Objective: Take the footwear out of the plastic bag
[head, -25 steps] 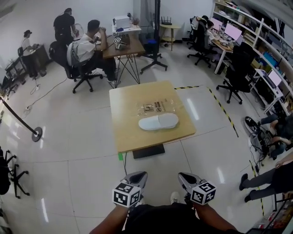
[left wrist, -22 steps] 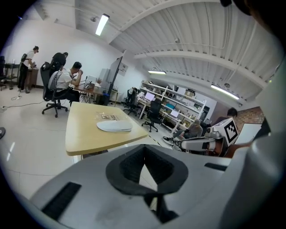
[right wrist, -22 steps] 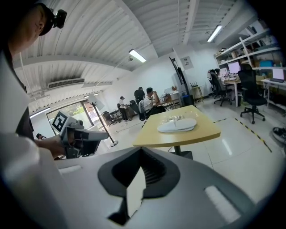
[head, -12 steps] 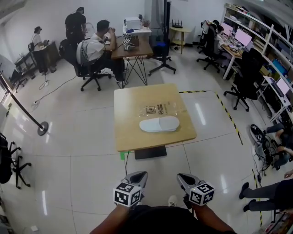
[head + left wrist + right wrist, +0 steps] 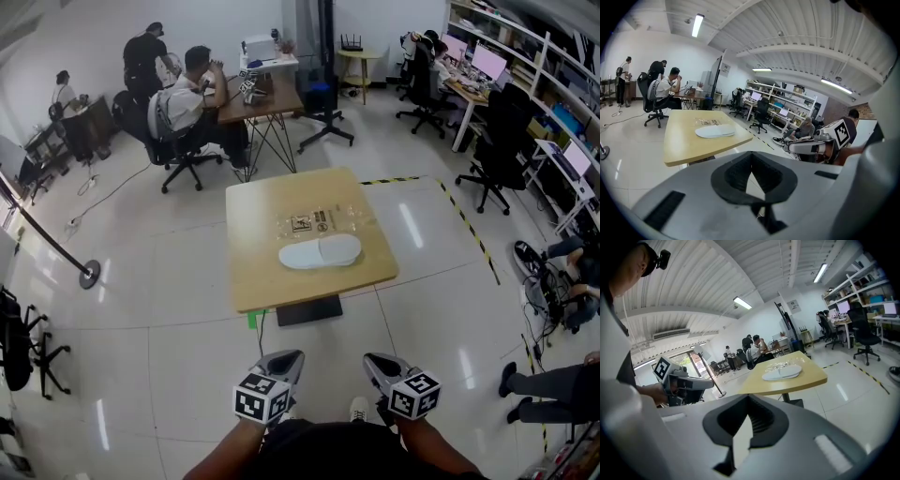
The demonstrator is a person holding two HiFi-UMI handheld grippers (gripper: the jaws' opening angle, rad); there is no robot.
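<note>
In the head view, a square wooden table [image 5: 253,272] stands on a glossy white floor [image 5: 141,309], well apart from the person. A pale slipper [image 5: 320,251] lies flat near the table's near edge, about midway along it, with its length running along that edge. A clear plastic bag [image 5: 323,221] with printed labels lies just behind the slipper, toward the middle of the table. Whether the slipper sits inside the bag cannot be told from here. The left tool [image 5: 284,359] and the right tool [image 5: 375,361] are held side by side low in the picture, over the floor and short of the table, both pointing toward it.

In the left gripper view, the left tool's [image 5: 751,171] jaws are together with nothing between them. Beyond them the table [image 5: 689,145] shows with the slipper [image 5: 715,131] near its right edge and the bag [image 5: 708,122] just behind it. The right tool [image 5: 794,146] reaches in from the right.

In the right gripper view, the right tool's [image 5: 749,416] jaws are also together and empty. The table [image 5: 801,379] lies ahead, with the slipper [image 5: 782,373] on top and the bag [image 5: 780,364] touching its far side. The left tool [image 5: 707,384] shows at the left.
</note>
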